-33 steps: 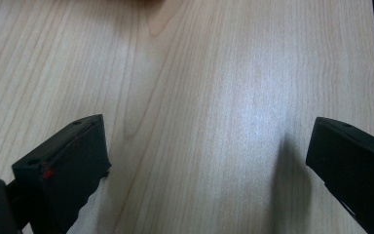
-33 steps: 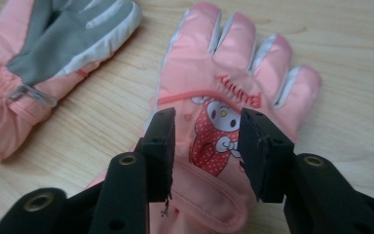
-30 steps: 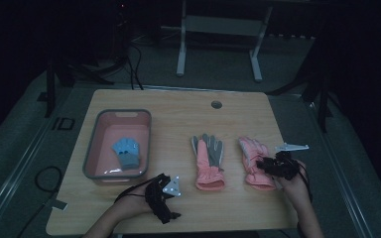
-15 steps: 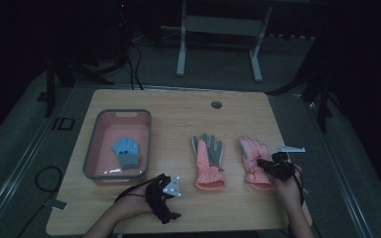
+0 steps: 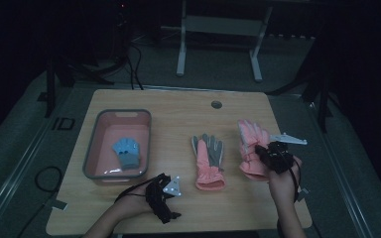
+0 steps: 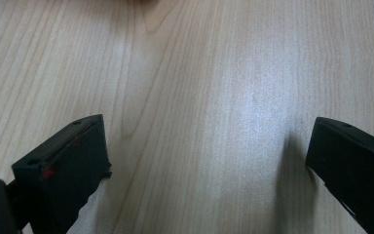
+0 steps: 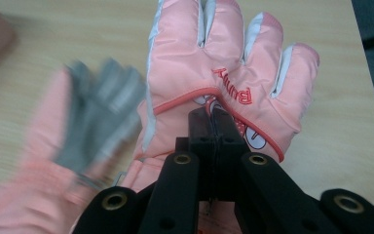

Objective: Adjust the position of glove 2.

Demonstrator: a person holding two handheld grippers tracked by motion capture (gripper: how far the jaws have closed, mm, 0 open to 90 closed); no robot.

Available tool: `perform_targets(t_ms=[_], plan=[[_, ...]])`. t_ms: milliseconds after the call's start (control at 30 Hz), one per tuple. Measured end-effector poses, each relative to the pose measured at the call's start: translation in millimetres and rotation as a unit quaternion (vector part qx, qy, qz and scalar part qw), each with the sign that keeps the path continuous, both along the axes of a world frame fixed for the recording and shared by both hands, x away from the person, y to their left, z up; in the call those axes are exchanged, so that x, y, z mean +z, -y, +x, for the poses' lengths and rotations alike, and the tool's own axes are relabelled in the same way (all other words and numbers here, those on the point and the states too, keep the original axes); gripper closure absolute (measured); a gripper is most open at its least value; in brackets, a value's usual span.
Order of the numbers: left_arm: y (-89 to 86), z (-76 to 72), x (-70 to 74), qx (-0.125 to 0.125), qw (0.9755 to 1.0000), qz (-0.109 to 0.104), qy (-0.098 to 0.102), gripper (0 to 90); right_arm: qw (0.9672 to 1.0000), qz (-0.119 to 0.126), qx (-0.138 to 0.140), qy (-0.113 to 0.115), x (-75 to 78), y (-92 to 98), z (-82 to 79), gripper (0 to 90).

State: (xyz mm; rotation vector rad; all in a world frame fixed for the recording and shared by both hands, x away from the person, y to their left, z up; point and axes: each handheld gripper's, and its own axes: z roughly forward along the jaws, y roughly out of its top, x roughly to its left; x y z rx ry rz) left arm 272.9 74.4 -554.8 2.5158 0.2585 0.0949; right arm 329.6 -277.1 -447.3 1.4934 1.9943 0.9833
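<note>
**Right gripper pinching pink glove**

While the left gripper [image 5: 164, 194] rests near the table's [image 5: 178, 114] front edge, jaws spread wide over bare wood, the right gripper [image 7: 213, 127] has just closed, jaws pressed together on the fabric of the pink glove [image 7: 224, 73], right of table centre. Second glove [image 5: 209, 159], grey palm up, lies just beside. Blue glove [image 5: 127, 151] lies in the tray [image 5: 91, 158], well apart.

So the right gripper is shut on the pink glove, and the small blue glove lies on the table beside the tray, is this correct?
Not quite. The small blue glove lies inside the tray, not beside it; the high view shows this. The right gripper is indeed shut on the pink glove.
</note>
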Motion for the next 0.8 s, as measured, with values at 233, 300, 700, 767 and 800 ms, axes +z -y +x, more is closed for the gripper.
perform_targets(t_ms=[233,300,700,767,800], plan=[[0.5,-1.3,0.4,-0.002,1.0000,0.000,0.001,1.9,0.9992,0.010,0.028,0.026,23.2,-49.4,-11.7,89.3],[0.4,-1.2,0.7,-0.001,1.0000,0.000,0.002,1.9,0.9991,0.012,0.030,0.027,23.3,-58.4,-13.5,89.3],[1.4,-2.0,0.8,-0.003,1.0000,0.000,0.002,1.9,0.9986,0.023,0.046,0.012,10.2,-111.6,-15.3,89.2],[1.7,-2.1,1.0,-0.003,1.0000,-0.003,0.002,1.9,0.9987,0.019,0.046,0.010,6.4,-114.6,-14.5,89.2],[2.0,-2.4,0.9,-0.004,1.0000,-0.002,0.002,1.9,0.9990,0.016,0.041,-0.003,-3.9,-119.5,-11.4,89.2]])
